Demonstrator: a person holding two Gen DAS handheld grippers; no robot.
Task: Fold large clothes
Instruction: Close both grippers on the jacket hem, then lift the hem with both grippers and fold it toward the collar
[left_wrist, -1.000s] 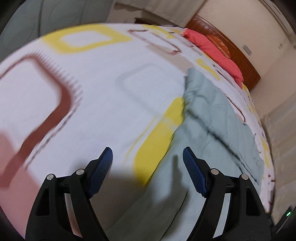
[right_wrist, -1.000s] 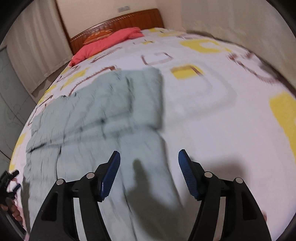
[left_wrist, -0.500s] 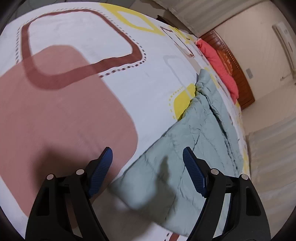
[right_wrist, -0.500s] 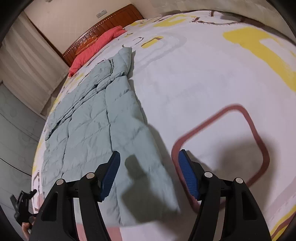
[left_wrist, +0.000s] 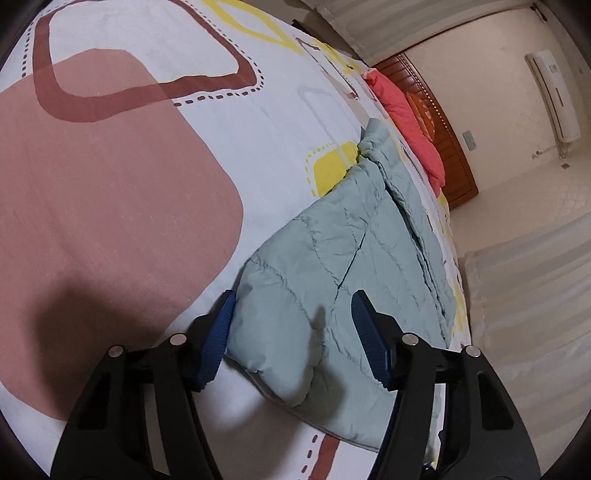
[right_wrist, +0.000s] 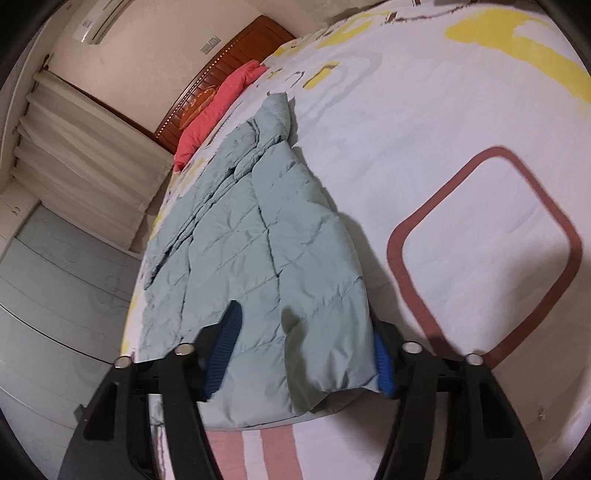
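A pale green quilted jacket (left_wrist: 369, 236) lies flat on the patterned bed sheet (left_wrist: 110, 184), running away toward the headboard. My left gripper (left_wrist: 292, 306) straddles the jacket's near left corner. Its jaws are closing, with the puffy hem between the blue pads and the left pad at the hem's edge. In the right wrist view the same jacket (right_wrist: 251, 229) fills the middle. My right gripper (right_wrist: 306, 321) straddles the near right corner with its jaws closing. The jacket's edge partly hides its right pad.
A red pillow (left_wrist: 406, 114) (right_wrist: 218, 107) lies against the wooden headboard (right_wrist: 229, 55) at the far end. A pale curtain (left_wrist: 524, 295) hangs beside the bed. A light wardrobe (right_wrist: 55, 295) stands past the bed's edge. White sheet (right_wrist: 461, 147) spreads beside the jacket.
Both grippers have swung in and come down to the jacket's near hem. Each now has a corner between its fingers, and both pairs of jaws have narrowed.
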